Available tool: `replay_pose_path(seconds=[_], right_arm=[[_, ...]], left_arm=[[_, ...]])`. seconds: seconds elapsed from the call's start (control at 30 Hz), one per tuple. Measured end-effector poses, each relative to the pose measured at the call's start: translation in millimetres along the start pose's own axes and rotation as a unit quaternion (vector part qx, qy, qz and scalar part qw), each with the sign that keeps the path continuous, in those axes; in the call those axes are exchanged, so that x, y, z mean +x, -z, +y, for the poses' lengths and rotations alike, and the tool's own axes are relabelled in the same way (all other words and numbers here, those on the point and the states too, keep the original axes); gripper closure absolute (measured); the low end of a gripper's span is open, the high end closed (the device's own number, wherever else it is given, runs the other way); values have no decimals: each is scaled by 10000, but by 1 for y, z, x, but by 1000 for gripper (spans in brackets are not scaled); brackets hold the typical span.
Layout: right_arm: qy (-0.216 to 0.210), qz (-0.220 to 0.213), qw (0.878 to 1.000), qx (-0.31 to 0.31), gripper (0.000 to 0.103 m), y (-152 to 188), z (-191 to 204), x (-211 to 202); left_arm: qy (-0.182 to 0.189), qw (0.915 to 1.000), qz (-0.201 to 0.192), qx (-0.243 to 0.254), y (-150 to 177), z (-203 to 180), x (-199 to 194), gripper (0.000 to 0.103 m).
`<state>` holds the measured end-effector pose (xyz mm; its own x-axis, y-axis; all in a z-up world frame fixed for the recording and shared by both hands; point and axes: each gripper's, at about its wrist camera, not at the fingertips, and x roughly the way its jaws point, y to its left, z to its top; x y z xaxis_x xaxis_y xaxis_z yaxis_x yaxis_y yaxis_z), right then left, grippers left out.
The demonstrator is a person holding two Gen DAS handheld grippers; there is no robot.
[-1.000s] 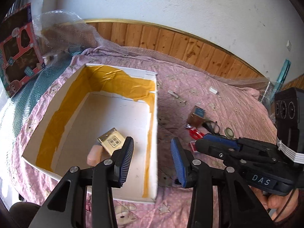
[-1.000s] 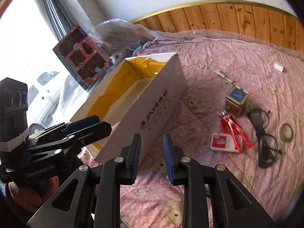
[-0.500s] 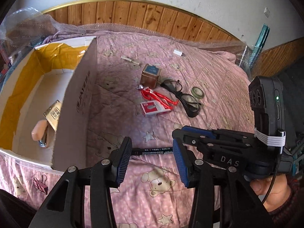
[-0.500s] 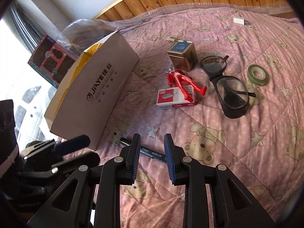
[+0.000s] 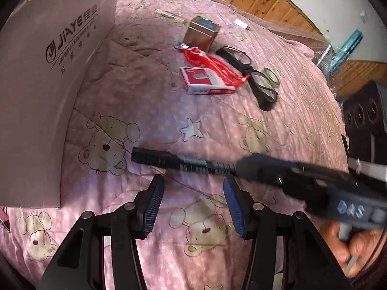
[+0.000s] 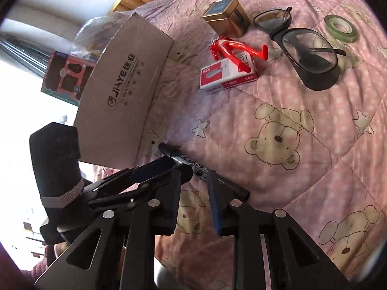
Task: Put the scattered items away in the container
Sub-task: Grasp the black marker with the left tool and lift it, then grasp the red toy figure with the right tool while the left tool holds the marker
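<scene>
Both pairs of jaws are standing spread, neither pinching anything. The left gripper (image 5: 193, 203) is hovering just short of the black marker (image 5: 169, 160), its 2 blue pads parted wide, pointing forward and down at the pink quilt (image 5: 217, 130). The marker is lying flat on the quilt near the cardboard box (image 5: 48, 72), its long axis running side to side across the left view, capped end pointing toward the box wall. The right gripper (image 6: 194, 193) is coming in low from the right, its tips straddling the marker's barrel (image 6: 186, 162) without visibly closing on it. A hand (image 5: 348, 244) is gripping its handle. Farther off are lying the red-and-white packet (image 5: 205, 81), red figure (image 5: 210, 60), glasses (image 5: 256, 79), tape roll (image 6: 341, 27) and small tin (image 5: 202, 32).
</scene>
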<state>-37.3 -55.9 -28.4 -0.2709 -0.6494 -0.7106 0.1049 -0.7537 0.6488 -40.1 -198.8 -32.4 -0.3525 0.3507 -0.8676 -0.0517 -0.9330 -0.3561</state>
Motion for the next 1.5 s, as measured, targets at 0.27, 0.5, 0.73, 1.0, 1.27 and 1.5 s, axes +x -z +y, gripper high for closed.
replay_pose_path(seconds=[0.27, 0.5, 0.73, 1.0, 1.27, 1.5], right_arm=[[965, -588, 9934, -208, 72, -45, -4, -12], [1594, -701, 9816, -779, 68, -92, 1, 12], [1485, -83, 9881, -402, 92, -90, -18, 12], [1182, -188, 9925, -260, 86, -65, -17, -3], [1251, -130, 9919, -153, 96, -57, -33, 4], [1175, -15, 9925, -324, 83, -37, -22, -15]], left_arm=[[295, 9987, -187, -363, -14, 9, 3, 46], [106, 9992, -374, -20, -35, -19, 19, 46], [-254, 9981, -498, 239, -49, -26, 25, 72], [139, 9986, -446, -265, -49, -1, 12, 73], [-99, 9990, -373, 247, -39, -25, 20, 79], [-189, 9991, -383, -85, -39, 7, 1, 89]])
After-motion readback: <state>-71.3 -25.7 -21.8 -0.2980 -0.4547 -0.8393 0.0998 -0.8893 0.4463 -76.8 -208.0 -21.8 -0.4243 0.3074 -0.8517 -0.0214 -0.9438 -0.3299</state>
